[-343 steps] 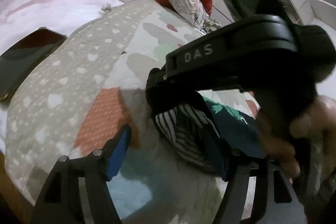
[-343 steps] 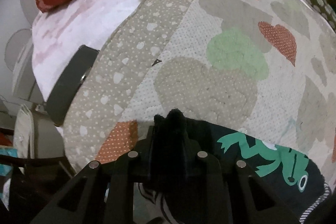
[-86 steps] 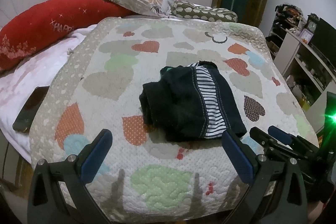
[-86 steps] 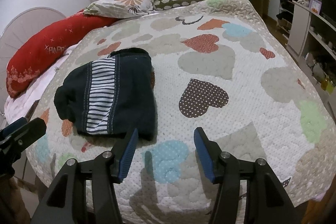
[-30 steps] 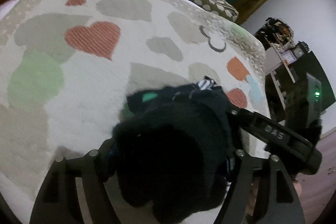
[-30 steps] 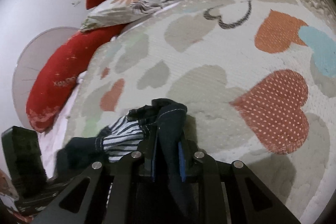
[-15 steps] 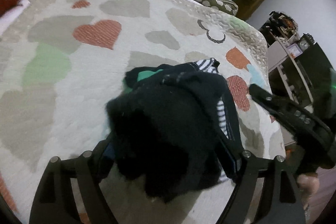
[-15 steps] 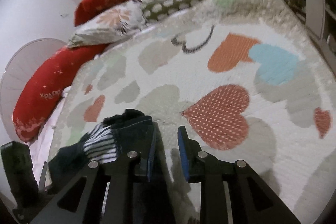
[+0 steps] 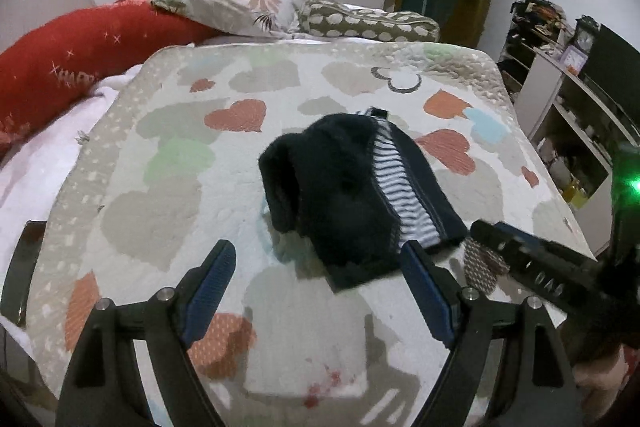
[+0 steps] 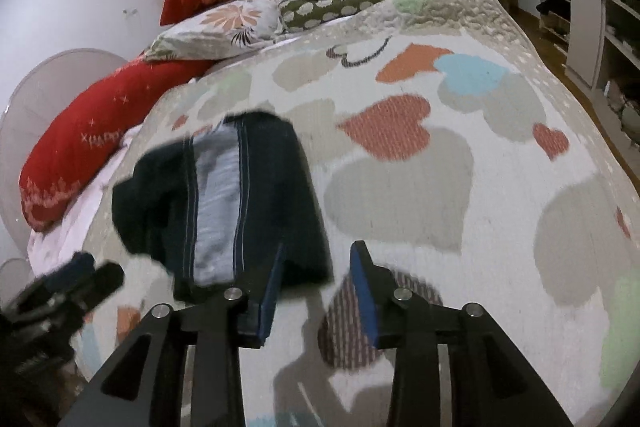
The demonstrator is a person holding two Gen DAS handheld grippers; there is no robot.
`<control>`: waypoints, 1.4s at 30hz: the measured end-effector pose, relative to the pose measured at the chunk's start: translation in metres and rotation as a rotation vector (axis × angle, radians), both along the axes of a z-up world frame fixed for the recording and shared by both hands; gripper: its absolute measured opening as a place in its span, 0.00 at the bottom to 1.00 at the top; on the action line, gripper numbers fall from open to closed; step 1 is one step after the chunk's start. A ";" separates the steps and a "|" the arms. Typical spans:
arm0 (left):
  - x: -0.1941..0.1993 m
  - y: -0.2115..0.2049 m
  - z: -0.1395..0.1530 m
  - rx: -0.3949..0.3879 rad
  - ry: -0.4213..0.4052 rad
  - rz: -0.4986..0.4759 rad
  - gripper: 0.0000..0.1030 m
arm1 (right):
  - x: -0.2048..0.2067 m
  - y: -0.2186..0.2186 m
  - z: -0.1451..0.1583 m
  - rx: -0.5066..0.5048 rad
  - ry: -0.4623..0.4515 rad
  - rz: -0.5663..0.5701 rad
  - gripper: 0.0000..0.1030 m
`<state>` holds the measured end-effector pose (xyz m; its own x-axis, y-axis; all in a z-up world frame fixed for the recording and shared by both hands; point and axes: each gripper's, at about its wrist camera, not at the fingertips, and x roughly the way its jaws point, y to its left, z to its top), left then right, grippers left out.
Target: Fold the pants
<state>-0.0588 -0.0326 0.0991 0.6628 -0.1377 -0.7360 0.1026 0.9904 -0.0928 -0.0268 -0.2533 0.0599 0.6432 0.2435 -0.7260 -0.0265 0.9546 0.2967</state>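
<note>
The dark navy fabric pants with a striped panel (image 9: pixel 352 195) lie folded in a compact bundle mid-way on the heart-patterned quilted bed cover (image 9: pixel 168 187). Left gripper (image 9: pixel 320 287) and right gripper (image 10: pixel 316 287) hover near (jaws spread, empty), apparently finished.

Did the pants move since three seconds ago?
Yes. The pants were picked up and set back farther up the quilt, nearer the pillows: they now lie beside the red heart, not below it.
</note>
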 end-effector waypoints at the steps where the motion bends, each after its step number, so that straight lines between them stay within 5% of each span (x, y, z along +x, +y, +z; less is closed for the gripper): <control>1: -0.004 -0.001 0.001 0.000 -0.001 -0.002 0.81 | -0.006 0.001 -0.002 -0.007 0.000 -0.003 0.42; 13: -0.029 -0.015 -0.010 0.035 0.032 -0.011 0.81 | -0.047 0.002 -0.013 -0.030 0.004 -0.021 0.49; 22: -0.023 -0.010 -0.024 0.034 0.073 0.016 0.81 | -0.002 0.020 0.022 0.014 -0.098 0.074 0.49; 26: -0.021 -0.004 -0.026 0.024 0.079 0.027 0.81 | 0.026 0.047 0.009 -0.053 -0.050 0.169 0.49; 29: -0.019 0.000 -0.027 0.015 0.086 0.029 0.82 | 0.044 0.052 -0.018 -0.188 0.036 0.133 0.49; 31: -0.018 0.002 -0.029 0.012 0.089 0.031 0.82 | 0.047 0.045 -0.026 -0.185 0.069 0.116 0.49; 37: -0.011 0.013 -0.036 -0.020 0.112 0.049 0.81 | 0.038 0.037 0.010 -0.124 0.014 0.108 0.49; 42: -0.010 0.029 -0.045 -0.037 0.136 0.085 0.81 | 0.059 0.070 0.039 -0.046 -0.026 0.211 0.49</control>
<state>-0.0692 -0.0038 0.0537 0.5675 -0.1142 -0.8154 0.0025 0.9906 -0.1370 0.0319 -0.1837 0.0993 0.5996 0.3421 -0.7235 -0.2346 0.9395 0.2498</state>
